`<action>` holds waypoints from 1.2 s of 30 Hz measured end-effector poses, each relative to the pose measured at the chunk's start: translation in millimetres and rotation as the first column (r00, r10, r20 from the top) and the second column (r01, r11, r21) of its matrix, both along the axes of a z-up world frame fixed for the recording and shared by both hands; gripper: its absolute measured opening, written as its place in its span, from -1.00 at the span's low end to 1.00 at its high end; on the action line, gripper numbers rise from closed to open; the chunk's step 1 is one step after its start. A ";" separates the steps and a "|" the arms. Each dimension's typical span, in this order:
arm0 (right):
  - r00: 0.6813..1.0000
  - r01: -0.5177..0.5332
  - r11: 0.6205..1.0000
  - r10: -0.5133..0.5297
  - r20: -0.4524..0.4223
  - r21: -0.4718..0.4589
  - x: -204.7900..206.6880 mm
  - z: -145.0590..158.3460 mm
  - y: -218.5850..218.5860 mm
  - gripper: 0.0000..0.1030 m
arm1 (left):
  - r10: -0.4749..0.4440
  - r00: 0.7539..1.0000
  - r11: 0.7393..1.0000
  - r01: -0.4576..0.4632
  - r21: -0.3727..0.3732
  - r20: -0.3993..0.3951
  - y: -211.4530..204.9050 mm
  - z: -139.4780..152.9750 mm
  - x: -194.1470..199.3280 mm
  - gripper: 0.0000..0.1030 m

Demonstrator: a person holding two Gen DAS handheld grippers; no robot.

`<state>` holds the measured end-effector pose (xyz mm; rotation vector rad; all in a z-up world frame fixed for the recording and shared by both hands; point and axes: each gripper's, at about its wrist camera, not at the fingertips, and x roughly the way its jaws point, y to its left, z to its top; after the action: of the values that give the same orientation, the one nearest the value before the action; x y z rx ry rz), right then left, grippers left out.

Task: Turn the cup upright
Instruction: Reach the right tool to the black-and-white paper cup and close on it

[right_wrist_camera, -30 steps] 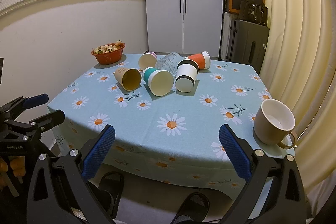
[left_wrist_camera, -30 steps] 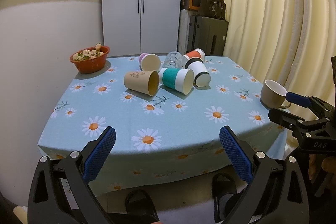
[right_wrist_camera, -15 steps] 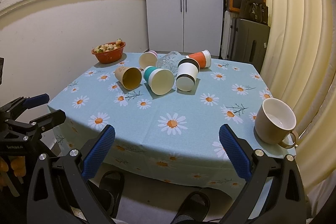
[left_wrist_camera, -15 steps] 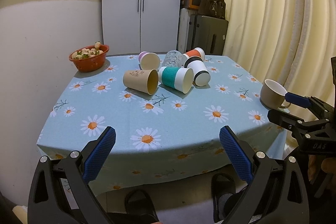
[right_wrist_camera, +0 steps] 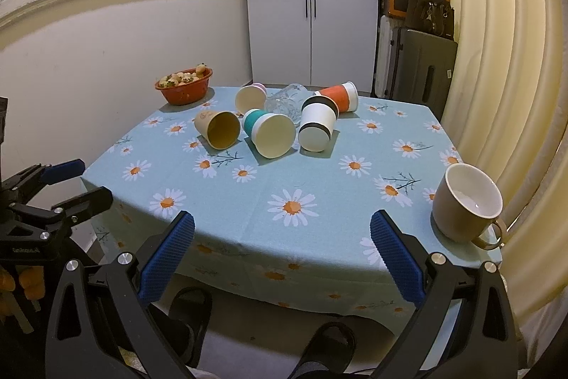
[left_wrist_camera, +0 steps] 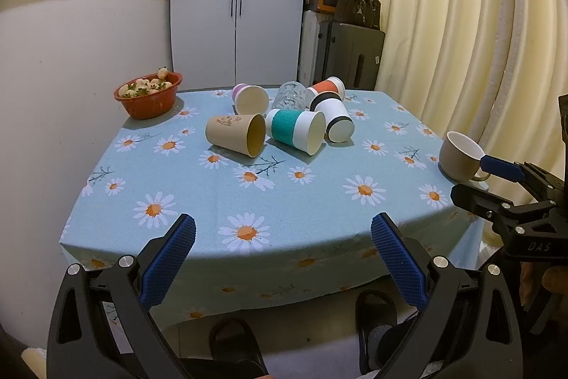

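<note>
**Both grippers wide, cups lying at the far middle of the desk**

I have the left hand-held gripper (left_wrist_camera: 283, 232) and the right hand-held gripper (right_wrist_camera: 282, 229) both spread wide and holding nothing, hovering off the near edge of the desk (left_wrist_camera: 319, 201), well apart from every cup.

The tipped cups sit in a cluster at the far middle. Nearest me are the brown paper cup (left_wrist_camera: 236, 134) on the left, the teal-sleeved cup (left_wrist_camera: 295, 131) just beside it, and the black-banded white cup (left_wrist_camera: 334, 119) to the right, all on their sides with mouths turned toward me. Behind them lie a pink cup (left_wrist_camera: 250, 98), a clear glass (left_wrist_camera: 291, 95) and an orange cup (left_wrist_camera: 327, 87). A beige mug (right_wrist_camera: 467, 206) stands upright at the near right edge.

I judge the paper cups to be very light and thin-walled: they will roll at a touch and crush if I squeeze hard. I would take the brown cup across its body near the stiffer rolled rim, closing gently. The glass looks heavier, slippery and fragile, so I would leave it for later and keep clear of the red bowl (left_wrist_camera: 148, 96) at the far left
</note>
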<state>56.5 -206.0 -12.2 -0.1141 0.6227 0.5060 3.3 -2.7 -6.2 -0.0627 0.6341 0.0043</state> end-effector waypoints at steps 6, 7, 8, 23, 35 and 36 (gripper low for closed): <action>1.000 0.003 0.990 0.001 -0.028 0.138 5.4 16.2 -19.4 0.90 | -0.053 0.997 0.996 0.050 -0.068 -0.047 3.5 1.6 13.2 0.87; 0.999 0.012 0.988 -0.006 -0.040 0.152 10.0 18.6 -21.0 0.90 | -0.056 0.997 0.995 0.052 -0.079 -0.050 5.4 2.6 17.0 0.87; 0.998 0.022 0.987 -0.014 -0.056 0.158 16.0 20.0 -22.0 0.90 | -0.056 0.997 0.995 0.052 -0.086 -0.052 7.5 4.1 22.2 0.87; 0.924 -0.061 0.986 0.114 -0.365 0.155 209.1 32.4 34.2 0.90 | -0.058 0.987 0.986 0.033 -0.164 -0.150 34.7 31.1 156.0 0.87; 0.700 0.011 1.000 -0.019 -0.713 -0.015 346.0 -18.3 80.9 0.90 | -0.029 0.973 0.971 -0.027 -0.239 -0.228 48.4 8.7 225.7 0.87; 0.701 0.019 0.999 -0.043 -0.712 -0.042 350.1 -21.1 82.4 0.90 | -0.019 0.972 0.973 -0.036 -0.228 -0.236 50.1 4.5 227.5 0.87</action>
<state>406.6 -123.5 -33.3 0.0759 1.4055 0.5016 230.9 47.4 -1.6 -0.2942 0.8714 -0.0549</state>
